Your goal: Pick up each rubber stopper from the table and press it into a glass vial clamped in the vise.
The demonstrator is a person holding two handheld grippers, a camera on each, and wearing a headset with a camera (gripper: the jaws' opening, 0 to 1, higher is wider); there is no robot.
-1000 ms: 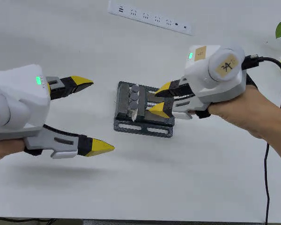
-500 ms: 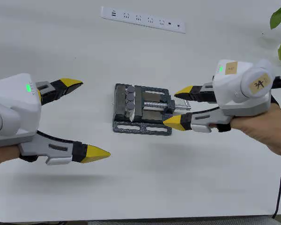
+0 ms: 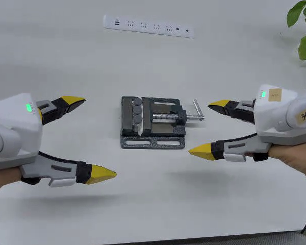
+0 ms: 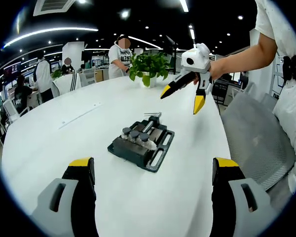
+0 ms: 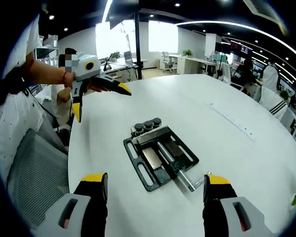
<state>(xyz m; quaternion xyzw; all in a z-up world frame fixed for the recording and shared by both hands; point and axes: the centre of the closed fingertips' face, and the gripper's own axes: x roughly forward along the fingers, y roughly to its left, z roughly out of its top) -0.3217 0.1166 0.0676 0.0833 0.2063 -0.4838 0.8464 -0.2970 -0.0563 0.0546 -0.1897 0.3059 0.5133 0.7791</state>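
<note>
Right gripper (image 3: pixel 200 128) has drawn back from black metal vise (image 3: pixel 153 142); jaws spread, empty. Left gripper (image 3: pixel 99 137) same. Ahead, between both: three clear glass vials (image 3: pixel 137 118), clamped, with grey rubber stoppers (image 3: pixel 137 108) in. Task likely finished.

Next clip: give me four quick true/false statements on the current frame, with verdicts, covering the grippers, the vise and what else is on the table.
1. The left gripper and the right gripper are both open and empty. True.
2. The right gripper is closed on the vise's screw handle. False: it hangs open beside the vise, touching nothing.
3. The vise holds three vials in a row, each capped with a dark stopper. True.
4. The power strip lies between the vise and the person. False: it lies beyond the vise, on the far side of the table.
</note>
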